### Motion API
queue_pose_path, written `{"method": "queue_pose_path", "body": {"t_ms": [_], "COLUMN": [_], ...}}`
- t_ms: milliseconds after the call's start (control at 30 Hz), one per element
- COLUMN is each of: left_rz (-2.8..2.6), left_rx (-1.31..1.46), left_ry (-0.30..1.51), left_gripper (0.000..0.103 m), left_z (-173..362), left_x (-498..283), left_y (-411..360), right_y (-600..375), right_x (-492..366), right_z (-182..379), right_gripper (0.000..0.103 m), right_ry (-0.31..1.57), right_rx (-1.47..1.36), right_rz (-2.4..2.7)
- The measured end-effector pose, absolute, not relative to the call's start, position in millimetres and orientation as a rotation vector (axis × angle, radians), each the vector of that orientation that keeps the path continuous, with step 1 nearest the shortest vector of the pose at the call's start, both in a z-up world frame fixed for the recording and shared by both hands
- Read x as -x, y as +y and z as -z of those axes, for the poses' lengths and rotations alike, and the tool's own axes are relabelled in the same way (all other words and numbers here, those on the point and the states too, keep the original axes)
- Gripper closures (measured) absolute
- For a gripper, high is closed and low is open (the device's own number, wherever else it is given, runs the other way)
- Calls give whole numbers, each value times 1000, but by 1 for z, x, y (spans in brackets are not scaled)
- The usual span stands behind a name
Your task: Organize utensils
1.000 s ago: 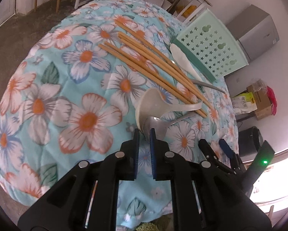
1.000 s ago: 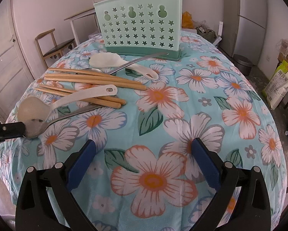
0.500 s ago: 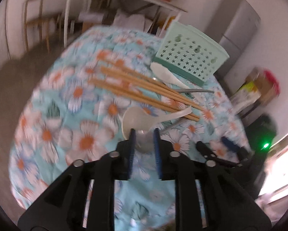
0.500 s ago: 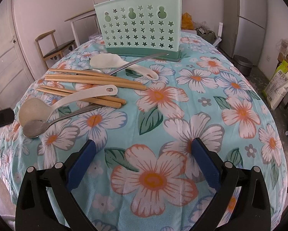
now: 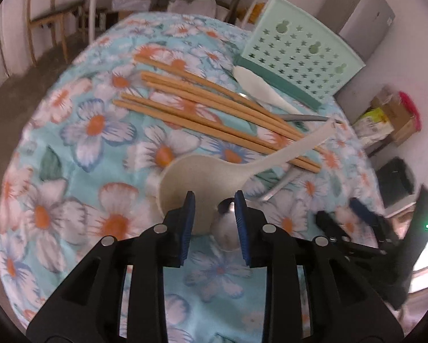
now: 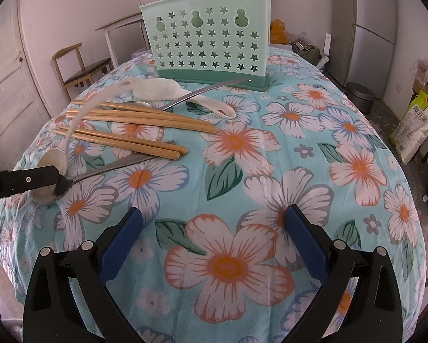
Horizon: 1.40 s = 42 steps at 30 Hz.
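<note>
My left gripper [image 5: 214,200] is open, its jaws astride the rim of the cream ladle [image 5: 202,177] and the bowl of the steel spoon [image 5: 227,228]. The ladle's handle is lifted and blurred in the right wrist view [image 6: 82,111]. The left gripper also shows there [image 6: 58,184], at the steel spoon [image 6: 114,167]. Several wooden chopsticks [image 5: 214,114] [image 6: 134,123] lie beyond. A white spoon [image 5: 257,85] [image 6: 162,88] and a second steel spoon [image 6: 208,90] lie by the mint utensil holder [image 5: 299,60] [image 6: 208,43]. My right gripper [image 6: 211,234] is open and empty.
The round table wears a floral cloth [image 6: 271,157] that drops off on all sides. A wooden chair [image 6: 79,68] and a side table stand behind on the left. A fridge [image 6: 374,23], a bin [image 6: 359,94] and bags stand on the right.
My left gripper has opened wider and moved in over the ladle's bowl. The ladle's handle has swung up off the chopsticks. My right gripper has not moved.
</note>
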State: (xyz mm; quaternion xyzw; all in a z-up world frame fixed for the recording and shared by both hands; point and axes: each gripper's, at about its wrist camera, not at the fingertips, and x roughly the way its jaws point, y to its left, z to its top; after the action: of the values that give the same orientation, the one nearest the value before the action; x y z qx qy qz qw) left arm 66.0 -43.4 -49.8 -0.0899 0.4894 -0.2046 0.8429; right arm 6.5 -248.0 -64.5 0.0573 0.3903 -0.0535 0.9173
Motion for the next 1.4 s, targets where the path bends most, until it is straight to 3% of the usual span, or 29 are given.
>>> {"method": "queue_pose_path", "body": {"t_ms": [633, 933, 1100, 1400], "left_rz": [474, 425, 478, 562], "left_rx": [389, 333, 272, 395], "left_ry": [1019, 964, 889, 742], "left_gripper": [78, 95, 101, 101], "left_z": [66, 63, 38, -25], "left_x": [-36, -29, -15, -3], "left_y": [-39, -42, -41, -1], "right_y": [-248, -249, -253, -247], "right_x": [-6, -3, 3, 31], "right_z": [65, 65, 62, 30], "right_gripper": [6, 6, 6, 11], "right_ry": [795, 797, 831, 731], "right_rx": [-123, -121, -101, 13], "right_rz": [113, 100, 72, 71]}}
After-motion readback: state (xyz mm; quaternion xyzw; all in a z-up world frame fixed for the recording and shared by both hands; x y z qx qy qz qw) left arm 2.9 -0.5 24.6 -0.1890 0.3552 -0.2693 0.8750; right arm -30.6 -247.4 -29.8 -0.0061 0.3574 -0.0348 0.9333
